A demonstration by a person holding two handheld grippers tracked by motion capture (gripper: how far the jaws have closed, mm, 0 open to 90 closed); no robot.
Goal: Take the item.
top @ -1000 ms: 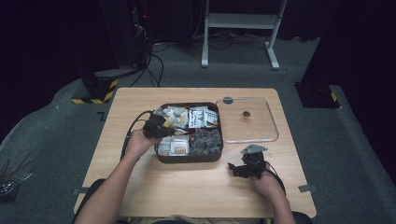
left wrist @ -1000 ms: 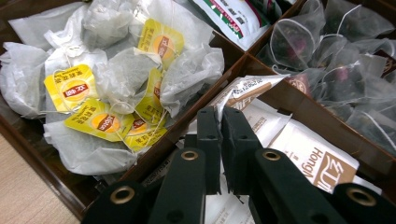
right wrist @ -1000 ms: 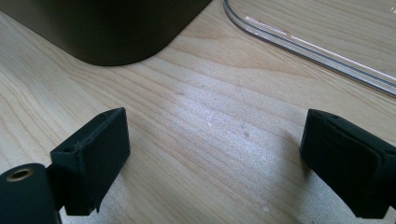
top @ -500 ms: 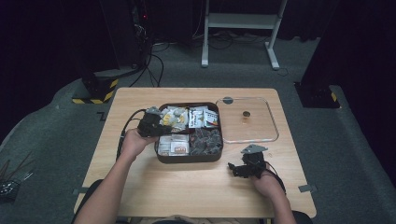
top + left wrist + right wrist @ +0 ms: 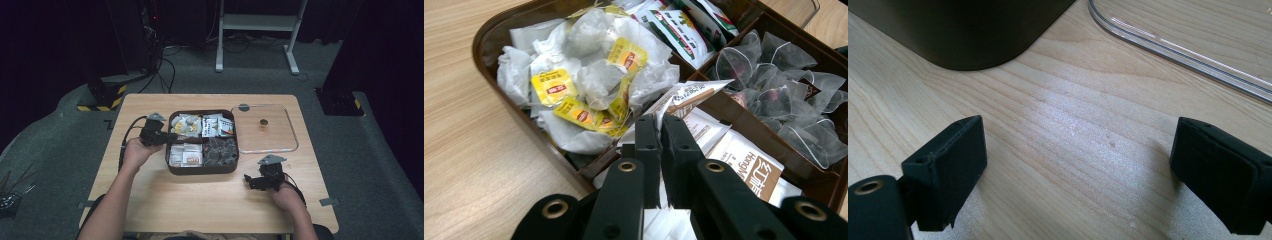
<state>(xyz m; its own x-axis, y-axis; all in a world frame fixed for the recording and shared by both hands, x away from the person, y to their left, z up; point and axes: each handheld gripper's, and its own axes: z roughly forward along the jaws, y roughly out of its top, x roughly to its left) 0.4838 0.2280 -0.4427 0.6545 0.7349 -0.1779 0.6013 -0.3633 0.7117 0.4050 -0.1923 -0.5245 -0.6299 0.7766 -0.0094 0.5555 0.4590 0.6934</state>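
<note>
While left hand-held gripper (image 5: 661, 131) pinches white sachet (image 5: 684, 97) over tray rim (image 5: 574, 159), right hand-held gripper (image 5: 1075, 175) gapes empty

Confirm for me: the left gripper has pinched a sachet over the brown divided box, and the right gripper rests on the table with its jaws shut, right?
Not quite. The right gripper rests on the table with its jaws wide open, nothing between them, as the right gripper view shows. The rest holds: the left gripper is closed on a sachet over the brown divided box.
</note>
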